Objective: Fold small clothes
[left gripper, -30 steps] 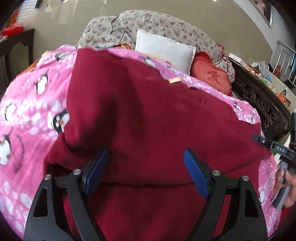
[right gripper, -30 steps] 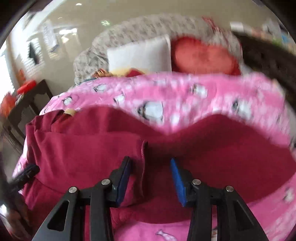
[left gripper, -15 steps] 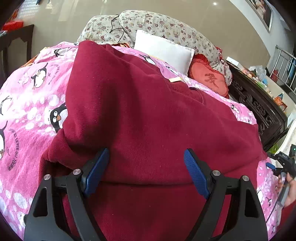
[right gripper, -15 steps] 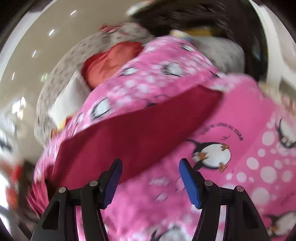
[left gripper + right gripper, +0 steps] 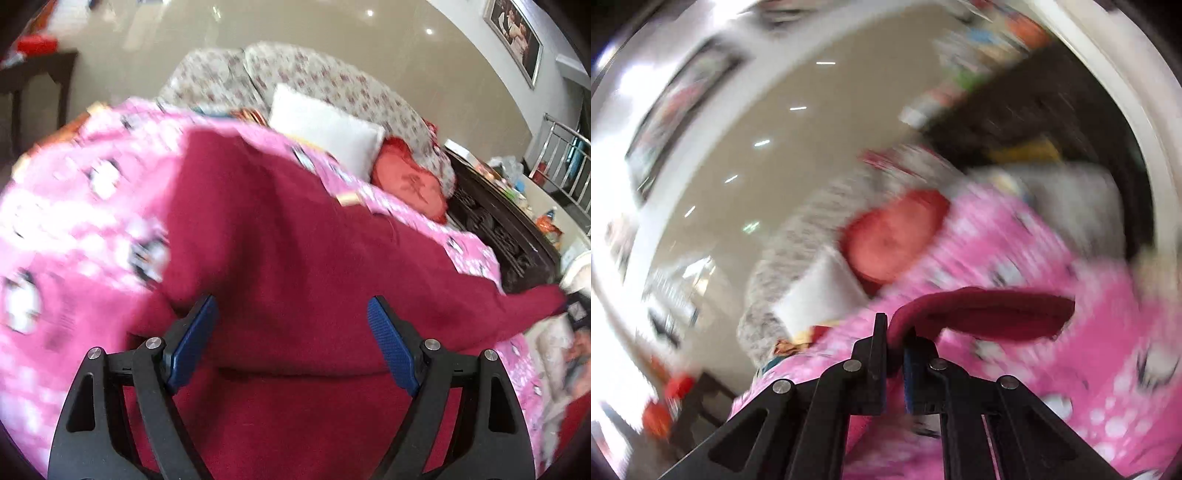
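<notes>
Half a second ago the right gripper [image 5: 894, 345] hung open over the pink penguin blanket [image 5: 70, 236]; now its fingers pinch a corner of the one maroon garment [image 5: 295, 258], lifting it. The left gripper [image 5: 291, 343] stays wide open above the garment, which seems to stretch lengthwise toward the two pillows [image 5: 325, 136].

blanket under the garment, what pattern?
Pink blanket with penguin print and white dots, under the dark red garment; clearest in the left wrist view.
</notes>
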`<state>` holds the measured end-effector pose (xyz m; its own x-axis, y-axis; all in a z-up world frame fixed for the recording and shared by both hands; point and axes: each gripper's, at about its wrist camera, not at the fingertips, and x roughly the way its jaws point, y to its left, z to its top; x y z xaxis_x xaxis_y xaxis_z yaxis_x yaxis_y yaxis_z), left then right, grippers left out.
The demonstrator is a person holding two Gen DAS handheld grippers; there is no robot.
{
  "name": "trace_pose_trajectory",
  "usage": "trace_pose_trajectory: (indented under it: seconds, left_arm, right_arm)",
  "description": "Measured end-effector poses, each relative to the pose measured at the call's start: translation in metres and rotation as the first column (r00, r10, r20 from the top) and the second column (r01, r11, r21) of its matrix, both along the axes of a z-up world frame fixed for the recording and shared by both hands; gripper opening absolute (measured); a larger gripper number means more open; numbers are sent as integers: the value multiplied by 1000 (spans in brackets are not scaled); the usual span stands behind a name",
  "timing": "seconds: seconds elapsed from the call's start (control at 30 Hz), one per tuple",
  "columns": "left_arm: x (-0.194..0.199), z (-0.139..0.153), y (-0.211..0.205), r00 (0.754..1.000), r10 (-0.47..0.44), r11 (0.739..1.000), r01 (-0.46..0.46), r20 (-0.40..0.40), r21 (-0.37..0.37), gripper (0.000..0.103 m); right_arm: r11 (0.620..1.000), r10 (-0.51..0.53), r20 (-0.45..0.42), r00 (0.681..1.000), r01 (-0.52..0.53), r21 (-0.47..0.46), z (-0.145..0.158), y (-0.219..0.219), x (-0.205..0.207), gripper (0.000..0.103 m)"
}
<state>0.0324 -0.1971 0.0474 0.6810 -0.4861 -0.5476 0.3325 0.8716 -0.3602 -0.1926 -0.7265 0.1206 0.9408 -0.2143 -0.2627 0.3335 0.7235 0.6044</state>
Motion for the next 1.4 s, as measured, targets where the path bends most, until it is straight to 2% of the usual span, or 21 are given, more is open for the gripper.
trace_pose_trajectory:
  seconds: [0.07, 0.17, 0.23, 0.27, 0.3, 0.43, 0.5, 0.53, 0.57, 0.6, 0.63, 0.67, 0.77, 0.83, 0.93, 1.07, 1.17, 1.2, 1.27, 1.33, 1.4]
  left_arm:
    - [-7, 13, 14, 997, 45, 999, -46, 70, 14, 83]
    - [-3, 21, 37, 991, 87, 995, -91, 99, 34, 83]
    - [5, 17, 54, 992, 104, 995, -103, 71, -12, 83]
    - [7, 15, 59, 992, 110, 994, -108, 55, -32, 83]
    - [11, 12, 68, 993, 117, 991, -115, 26, -67, 83]
    - [17, 7, 88, 990, 143, 982, -143, -3, -120, 83]
    - [18, 7, 98, 987, 160, 977, -159, -4, -138, 83]
    - [19, 7, 103, 986, 166, 974, -165, -5, -156, 83]
    - [20, 7, 106, 985, 169, 971, -169, -9, -170, 83]
    - [21, 6, 110, 986, 167, 967, -167, -15, -193, 83]
    - [22, 5, 113, 987, 158, 965, -158, -18, -211, 83]
    - [23, 6, 113, 989, 144, 963, -145, -20, -228, 83]
    - [20, 10, 109, 994, 107, 963, -104, -1, -249, 83]
    - [17, 12, 101, 997, 76, 968, -71, 11, -243, 83]
    - [12, 14, 81, 1000, -1, 975, 6, 22, -223, 83]
    - [7, 11, 40, 999, -33, 998, 35, 38, -44, 83]
    - [11, 8, 14, 998, -20, 998, 17, 51, 68, 83]
    - [12, 9, 9, 998, -3, 997, -2, 60, 83, 78]
    - [14, 8, -1, 998, -8, 994, 0, 69, 108, 59]
    - [21, 0, -11, 999, -6, 987, 0, 32, 162, 20]
    - [25, -12, -17, 1000, -13, 981, 13, -4, 191, 14]
  right_arm:
    - [984, 68, 25, 997, -63, -168, 52, 42, 4, 6]
    - [916, 231, 9, 973, -215, -340, 105, 119, 29, 6]
    - [858, 341, -26, 940, -323, -399, 118, 170, 54, 6]
    - [811, 423, -62, 904, -408, -418, 119, 204, 75, 6]
    - [783, 464, -86, 881, -454, -424, 115, 224, 87, 6]
    - [621, 616, -250, 747, -656, -429, 59, 338, 158, 6]
    - [577, 639, -319, 699, -711, -402, 12, 386, 193, 6]
    - [548, 660, -374, 651, -758, -352, -21, 413, 215, 11]
    - [513, 676, -447, 586, -810, -284, -49, 431, 233, 18]
    - [495, 678, -503, 536, -839, -227, -69, 439, 242, 36]
    - [489, 675, -568, 470, -862, -132, -94, 448, 254, 37]
    - [497, 683, -570, 457, -862, -95, -104, 447, 254, 37]
    - [516, 695, -517, 499, -848, -124, -94, 426, 233, 38]
    - [546, 673, -475, 567, -814, -199, -79, 407, 209, 46]
    - [608, 645, -417, 640, -761, -227, -70, 380, 181, 48]
    - [681, 614, -353, 706, -700, -216, -67, 340, 155, 48]
    - [716, 601, -335, 726, -675, -179, -70, 318, 145, 48]
    - [720, 607, -326, 725, -676, -161, -73, 314, 142, 49]
    - [718, 623, -311, 717, -683, -136, -78, 309, 140, 49]
    - [720, 628, -301, 718, -682, -126, -78, 306, 135, 49]
    - [726, 632, -282, 722, -679, -112, -76, 301, 130, 49]
